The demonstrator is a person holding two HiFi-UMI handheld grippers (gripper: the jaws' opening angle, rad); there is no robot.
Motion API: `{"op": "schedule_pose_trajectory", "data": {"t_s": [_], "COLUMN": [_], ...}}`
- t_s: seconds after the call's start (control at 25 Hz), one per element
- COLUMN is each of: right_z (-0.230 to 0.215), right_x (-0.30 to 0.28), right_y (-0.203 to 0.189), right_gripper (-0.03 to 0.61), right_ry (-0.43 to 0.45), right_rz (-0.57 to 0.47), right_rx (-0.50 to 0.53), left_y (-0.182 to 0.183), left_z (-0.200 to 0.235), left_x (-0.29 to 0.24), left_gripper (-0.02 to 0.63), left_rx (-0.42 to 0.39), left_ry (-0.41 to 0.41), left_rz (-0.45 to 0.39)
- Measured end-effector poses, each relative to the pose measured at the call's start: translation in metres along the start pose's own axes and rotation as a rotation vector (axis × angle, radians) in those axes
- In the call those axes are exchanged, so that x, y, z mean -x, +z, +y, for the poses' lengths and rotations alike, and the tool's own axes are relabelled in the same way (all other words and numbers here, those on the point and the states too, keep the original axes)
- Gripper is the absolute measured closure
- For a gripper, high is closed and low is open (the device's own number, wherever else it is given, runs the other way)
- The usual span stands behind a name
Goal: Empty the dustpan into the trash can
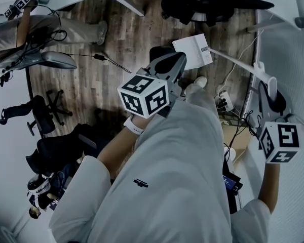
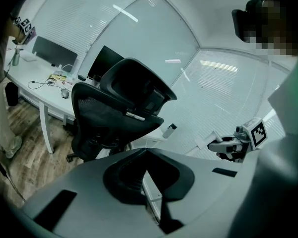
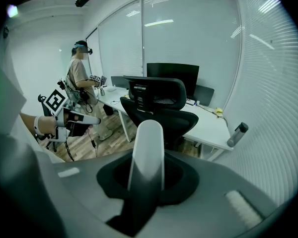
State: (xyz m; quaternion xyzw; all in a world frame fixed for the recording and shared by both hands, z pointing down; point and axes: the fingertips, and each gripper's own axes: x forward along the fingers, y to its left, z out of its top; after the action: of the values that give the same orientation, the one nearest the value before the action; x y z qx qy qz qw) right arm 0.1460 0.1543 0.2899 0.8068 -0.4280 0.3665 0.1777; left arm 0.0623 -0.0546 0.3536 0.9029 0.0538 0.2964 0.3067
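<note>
Right gripper view: with right gripper (image 3: 147,175) clamped on the dustpan handle (image 3: 149,138) and left gripper (image 2: 147,155) closed on nothing, keep dustpan (image 1: 193,51) level until above trash can.

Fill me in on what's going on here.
A person standing in an office works a gripper in each hand. The right gripper is clamped on the dustpan's long white handle, and the white pan hangs out over the wood floor. The left gripper is shut, with its tips beside the pan; whether it pinches the pan's edge is unclear. No trash can is plainly visible. A second person stands by a desk behind.
</note>
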Motion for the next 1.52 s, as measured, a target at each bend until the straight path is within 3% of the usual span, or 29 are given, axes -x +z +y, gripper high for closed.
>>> {"op": "schedule_pose_trajectory", "data": {"t_s": [0.56, 1.52], "right_z": [-0.018, -0.04], "right_x": [0.011, -0.098], "right_y": [-0.024, -0.103], "right_gripper": [0.5, 0.499], "right_ry": [-0.08, -0.175], "right_rz": [0.004, 0.07], "right_rx": [-0.071, -0.162], "left_y": [0.002, -0.016], "left_z": [-0.02, -0.024], "left_x": [-0.01, -0.036], "left_gripper": [0.607, 0.607], "left_rx": [-0.044, -0.063], "left_ry": [-0.011, -0.011], "left_rz": [0.002, 0.053]}}
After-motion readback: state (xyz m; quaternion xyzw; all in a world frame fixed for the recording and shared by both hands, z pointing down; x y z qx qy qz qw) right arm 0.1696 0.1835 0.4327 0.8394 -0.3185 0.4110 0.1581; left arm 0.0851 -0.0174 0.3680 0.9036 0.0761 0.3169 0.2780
